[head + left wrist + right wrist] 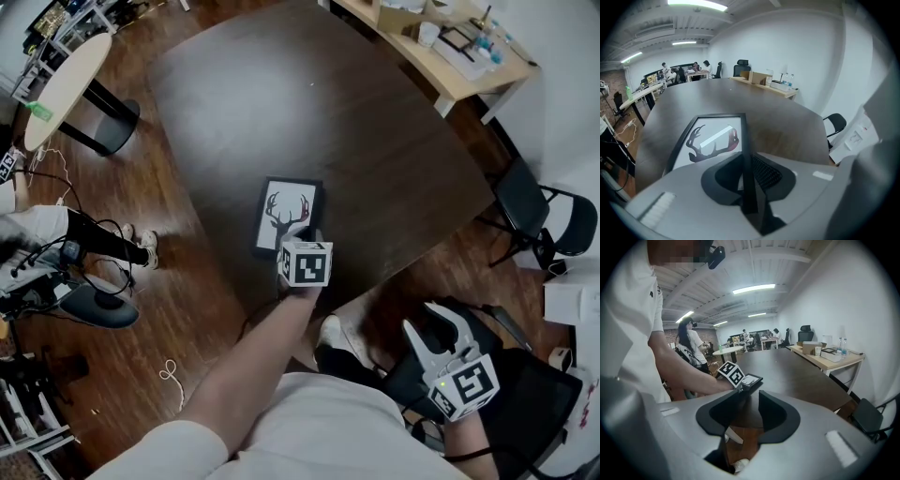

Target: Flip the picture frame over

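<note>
A large dark table (375,141) is seen from above, and a black picture frame (281,211) with a deer print is laid face up near its near edge. The frame's right border is clamped at its near end between the closed jaws of the left gripper (304,239). The right gripper (439,326) is held off the table, jaws parted and empty.

The black picture frame (286,214), its white antlered-deer print face up, lies near the dark tabletop's (375,141) edge, one border pinched in my left gripper (307,238).
</note>
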